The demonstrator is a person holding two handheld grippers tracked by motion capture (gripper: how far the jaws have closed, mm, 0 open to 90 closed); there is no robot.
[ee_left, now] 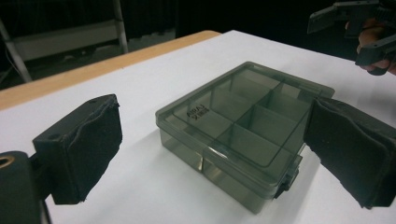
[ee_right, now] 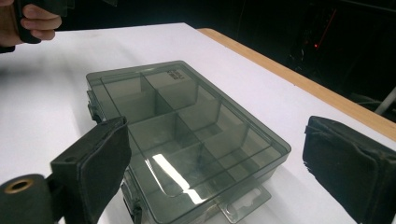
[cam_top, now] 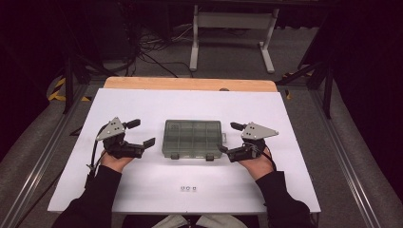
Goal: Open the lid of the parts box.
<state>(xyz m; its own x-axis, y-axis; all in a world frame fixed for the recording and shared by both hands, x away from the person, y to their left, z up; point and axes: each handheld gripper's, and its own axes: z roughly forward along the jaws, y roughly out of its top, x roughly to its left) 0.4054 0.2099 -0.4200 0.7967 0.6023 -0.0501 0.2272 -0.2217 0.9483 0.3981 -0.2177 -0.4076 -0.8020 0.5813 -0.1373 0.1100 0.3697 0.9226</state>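
Observation:
A smoky clear plastic compartment box (cam_top: 192, 138) lies shut in the middle of the white table top (cam_top: 142, 104), its two latches toward the person. Its divided cells look empty (ee_left: 243, 126) (ee_right: 182, 130). My left gripper (cam_top: 142, 133) is open a little to the left of the box, jaws wide apart (ee_left: 210, 154). On the other side, my right gripper (cam_top: 227, 137) is open just beside the box's right end, nothing between its pads (ee_right: 219, 168). Three tiny white pieces (cam_top: 188, 188) sit in a row near the front edge.
A wooden strip (cam_top: 190, 84) runs along the table's far edge. Beyond it stand a white table frame (cam_top: 233, 28) and cables on the floor. Metal rails flank the table on both sides. The person's dark sleeves (cam_top: 95, 199) enter from the bottom.

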